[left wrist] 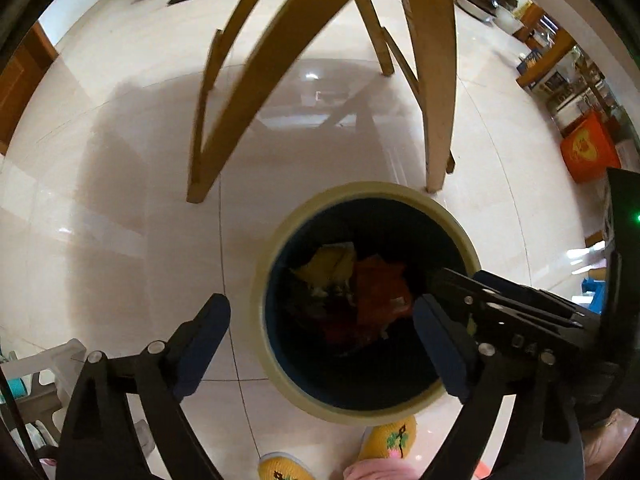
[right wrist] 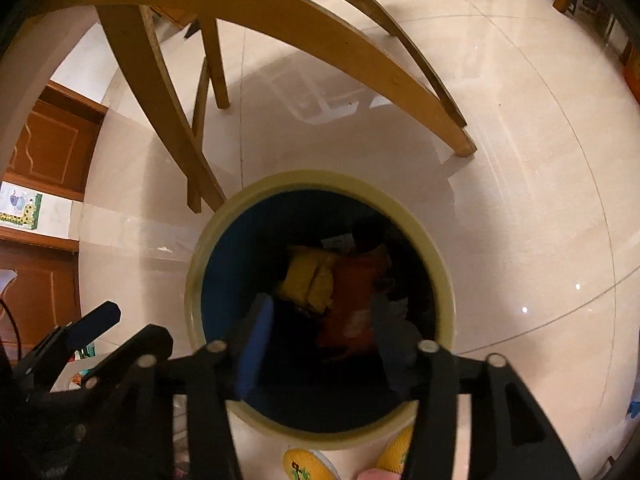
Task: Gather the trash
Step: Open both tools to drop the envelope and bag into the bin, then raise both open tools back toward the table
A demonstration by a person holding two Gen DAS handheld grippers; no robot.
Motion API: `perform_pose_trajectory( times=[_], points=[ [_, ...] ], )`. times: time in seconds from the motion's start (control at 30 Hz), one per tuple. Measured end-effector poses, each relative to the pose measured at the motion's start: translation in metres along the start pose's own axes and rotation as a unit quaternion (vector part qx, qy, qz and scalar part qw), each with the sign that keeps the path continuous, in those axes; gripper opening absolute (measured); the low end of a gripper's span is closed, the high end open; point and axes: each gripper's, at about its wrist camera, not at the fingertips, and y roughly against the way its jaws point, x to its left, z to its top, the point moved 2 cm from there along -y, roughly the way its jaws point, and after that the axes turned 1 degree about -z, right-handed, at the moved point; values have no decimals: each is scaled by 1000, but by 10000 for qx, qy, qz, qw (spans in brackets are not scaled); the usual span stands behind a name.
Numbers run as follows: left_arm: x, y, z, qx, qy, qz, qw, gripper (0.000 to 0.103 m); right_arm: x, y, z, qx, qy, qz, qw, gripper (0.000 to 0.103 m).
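Note:
A round trash bin with a cream rim (left wrist: 280, 240) and dark blue inside stands on the tiled floor. In it lie a yellow wrapper (left wrist: 332, 260) and a red wrapper (left wrist: 380, 292). My left gripper (left wrist: 320, 344) hangs open and empty above the bin's near edge. The right gripper (left wrist: 500, 304) reaches in from the right over the rim. In the right wrist view the bin rim (right wrist: 224, 220) lies straight below, with the yellow wrapper (right wrist: 308, 280) and red wrapper (right wrist: 352, 304) inside. My right gripper (right wrist: 324, 340) is open and empty over the bin's mouth.
Wooden chair legs (left wrist: 224, 120) stand just behind the bin, also in the right wrist view (right wrist: 168, 112). Yellow slippers (left wrist: 392, 436) are at the bin's near side. An orange box (left wrist: 588, 148) and shelves sit far right. Wooden cabinets (right wrist: 44, 152) line the left wall.

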Motion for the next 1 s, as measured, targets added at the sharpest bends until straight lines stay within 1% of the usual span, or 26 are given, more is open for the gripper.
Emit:
perform_pose_trajectory(
  times=[0.2,0.33,0.47,0.57,0.67,0.8,0.93,0.97,1.0],
  points=[
    [-2,21,-12,-148,-48,45,9999,92,3,12,2,-80,25,-59,9999,55],
    [-4,37,-22,-170,-80,105,9998,92,-1,26,-1,-126,-33,-111,9999,55],
    [-11,65,-33,-198,-157,139,9996,92,0,49,-10,-121,-54,-201,9997,55],
    [-18,95,-36,-212,-207,115,9995,92,2,74,-18,-158,-95,-193,9996,55],
    [-22,133,-35,-265,-240,102,9993,92,5,104,-25,-188,-162,-160,9996,55],
    [-30,203,-31,-392,-286,109,9988,92,18,154,-34,-197,-237,-61,9995,55],
    [-32,275,-28,-705,-252,339,9966,92,42,214,-41,-274,-176,10,9995,55],
    [-31,299,-26,-804,-222,439,9955,92,48,230,-42,-322,-138,21,9994,55],
    [-31,318,-25,-871,-199,450,9950,92,57,251,-43,-411,-86,29,9991,55]
  ],
)
